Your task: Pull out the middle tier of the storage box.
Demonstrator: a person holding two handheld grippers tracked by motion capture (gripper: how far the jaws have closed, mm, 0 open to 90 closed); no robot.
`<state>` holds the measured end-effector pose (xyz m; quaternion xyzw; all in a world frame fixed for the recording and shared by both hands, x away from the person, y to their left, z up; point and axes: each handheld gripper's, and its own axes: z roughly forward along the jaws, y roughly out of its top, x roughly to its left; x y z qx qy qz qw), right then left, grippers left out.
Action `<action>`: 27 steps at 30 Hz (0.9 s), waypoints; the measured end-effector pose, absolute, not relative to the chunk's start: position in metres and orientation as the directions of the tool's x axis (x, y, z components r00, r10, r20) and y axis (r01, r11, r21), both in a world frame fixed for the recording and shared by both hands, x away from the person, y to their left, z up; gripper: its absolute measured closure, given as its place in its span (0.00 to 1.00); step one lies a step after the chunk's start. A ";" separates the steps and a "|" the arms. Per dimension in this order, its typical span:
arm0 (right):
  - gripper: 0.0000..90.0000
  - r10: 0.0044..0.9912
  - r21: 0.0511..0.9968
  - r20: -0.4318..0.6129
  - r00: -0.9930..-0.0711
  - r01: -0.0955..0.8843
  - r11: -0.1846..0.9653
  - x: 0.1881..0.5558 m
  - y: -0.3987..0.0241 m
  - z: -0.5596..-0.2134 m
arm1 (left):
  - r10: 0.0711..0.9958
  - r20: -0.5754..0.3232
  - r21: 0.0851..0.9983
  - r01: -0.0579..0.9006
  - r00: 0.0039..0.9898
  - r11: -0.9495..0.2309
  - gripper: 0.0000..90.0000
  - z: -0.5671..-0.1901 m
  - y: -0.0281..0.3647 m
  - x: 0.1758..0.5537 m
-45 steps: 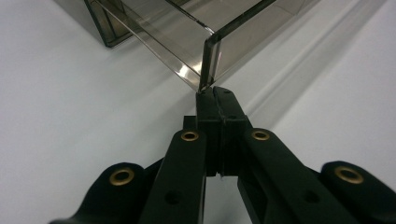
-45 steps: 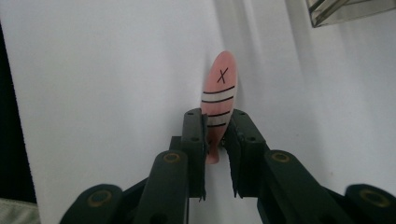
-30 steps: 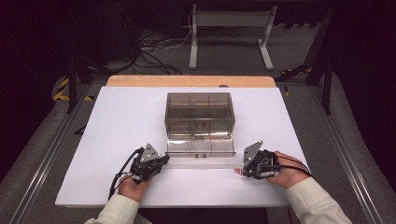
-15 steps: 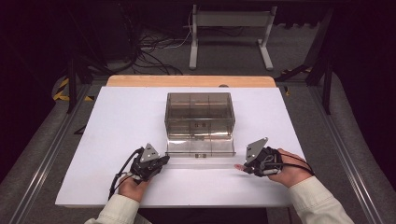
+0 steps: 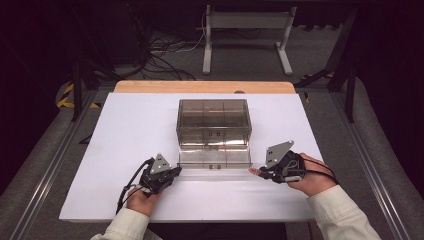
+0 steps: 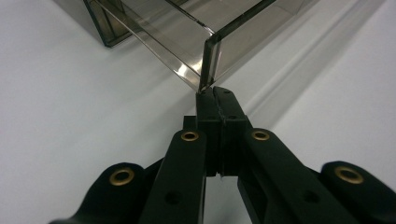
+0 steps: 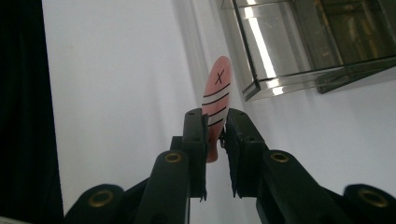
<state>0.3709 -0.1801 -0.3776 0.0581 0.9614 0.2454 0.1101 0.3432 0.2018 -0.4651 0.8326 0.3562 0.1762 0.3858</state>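
A smoky clear box stands mid-table with its low clear drawer pulled out toward me. My left gripper is at the drawer's front left corner. In the left gripper view, that gripper has its jaws shut on the clear front panel's edge. My right gripper lies by the drawer's front right corner, shut on a flat pink piece. In the right gripper view, the pink piece, marked with black lines and an X, sticks out past the right gripper toward the drawer's corner.
The white tabletop lies bare to the left and right of the box. A wooden strip runs along its far edge. Cables and a metal stand sit on the floor beyond. Dark drop-offs flank the table.
My right hand has shifted slightly right and away from me with the pink piece still held. The left gripper has stayed at the drawer corner.
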 end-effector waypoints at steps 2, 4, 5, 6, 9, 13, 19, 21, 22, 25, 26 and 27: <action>0.88 0.167 0.491 -0.193 -0.967 0.052 0.870 0.371 -0.179 -0.375 | 0.729 0.018 0.768 0.457 0.685 -0.449 1.00 -0.465 0.202 0.343; 0.88 0.167 0.495 -0.198 -0.966 0.048 0.867 0.372 -0.179 -0.373 | 0.729 0.019 0.768 0.457 0.684 -0.449 1.00 -0.465 0.202 0.343; 0.88 0.176 0.505 -0.202 -0.963 0.051 0.862 0.372 -0.178 -0.373 | 0.729 0.018 0.768 0.457 0.684 -0.449 1.00 -0.465 0.202 0.343; 0.88 0.175 0.508 -0.207 -0.963 0.047 0.860 0.372 -0.178 -0.372 | 0.729 0.018 0.768 0.457 0.684 -0.449 1.00 -0.465 0.202 0.343; 0.88 0.182 0.518 -0.219 -0.959 0.043 0.854 0.373 -0.178 -0.368 | 0.728 0.018 0.768 0.457 0.685 -0.449 1.00 -0.465 0.202 0.343; 0.88 0.198 0.538 -0.235 -0.952 0.042 0.842 0.374 -0.177 -0.364 | 0.728 0.018 0.768 0.457 0.685 -0.449 1.00 -0.465 0.202 0.343; 0.88 0.218 0.548 -0.260 -0.941 0.042 0.835 0.376 -0.174 -0.359 | 0.728 0.015 0.767 0.459 0.686 -0.448 1.00 -0.465 0.202 0.343; 0.88 0.223 0.553 -0.270 -0.937 0.039 0.833 0.377 -0.173 -0.358 | 0.728 0.014 0.767 0.459 0.685 -0.447 1.00 -0.465 0.202 0.343; 0.88 0.229 0.557 -0.275 -0.934 0.039 0.830 0.377 -0.173 -0.357 | 0.727 0.013 0.767 0.459 0.687 -0.448 1.00 -0.465 0.202 0.343; 0.88 0.243 0.566 -0.285 -0.927 0.041 0.824 0.379 -0.172 -0.355 | 0.726 0.017 0.767 0.457 0.688 -0.451 1.00 -0.465 0.202 0.343; 0.88 0.242 0.564 -0.288 -0.927 0.040 0.825 0.380 -0.172 -0.354 | 0.726 0.017 0.767 0.457 0.688 -0.451 1.00 -0.465 0.202 0.343; 0.88 0.246 0.566 -0.292 -0.924 0.040 0.823 0.381 -0.171 -0.354 | 0.726 0.018 0.767 0.457 0.687 -0.451 1.00 -0.465 0.202 0.343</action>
